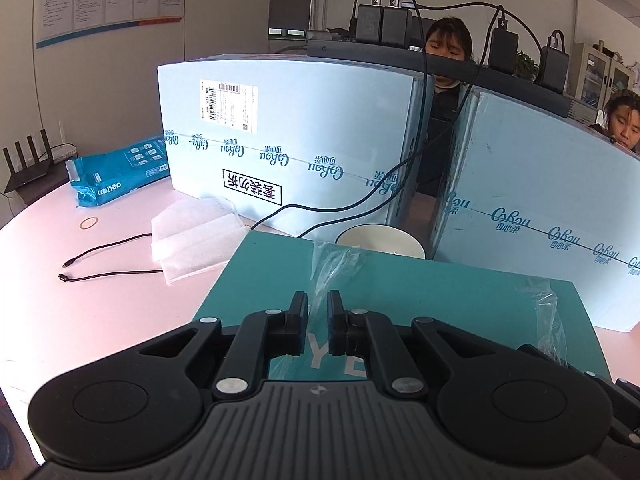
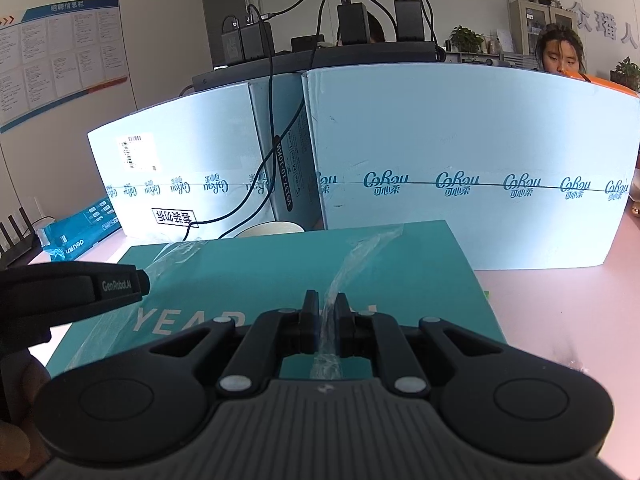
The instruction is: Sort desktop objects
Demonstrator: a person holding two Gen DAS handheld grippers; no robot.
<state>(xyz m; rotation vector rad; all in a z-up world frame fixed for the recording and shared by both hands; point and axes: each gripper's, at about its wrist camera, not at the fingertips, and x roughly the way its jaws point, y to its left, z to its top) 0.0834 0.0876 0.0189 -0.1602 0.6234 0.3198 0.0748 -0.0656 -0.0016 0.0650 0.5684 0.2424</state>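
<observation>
Both grippers clamp the clear plastic wrap that covers the teal book, which lies flat in the lower middle of both views, its far edge near a white bowl. In the right wrist view the right gripper has its jaws together on a twisted strand of wrap that runs up and to the right across the cover. In the left wrist view the left gripper has its jaws nearly together over the cover's near edge; a strip of wrap rises just above them, and it appears pinched, though the contact itself is hard to see.

The step looks like stripping or shifting the wrapped book. To do it well, the two grips should probably pull evenly and low, so the thin film stretches without tearing and the book does not slide into the bowl or snag the black cable near the far edge.

The table is pale pink and smooth. At the left of the left view lie a white padded pouch, a loose thin cable, a small ring and a blue packet. Two large pale blue boxes wall off the back, with chargers on top. Two people sit beyond them, and notice sheets hang on the wall at upper left.
</observation>
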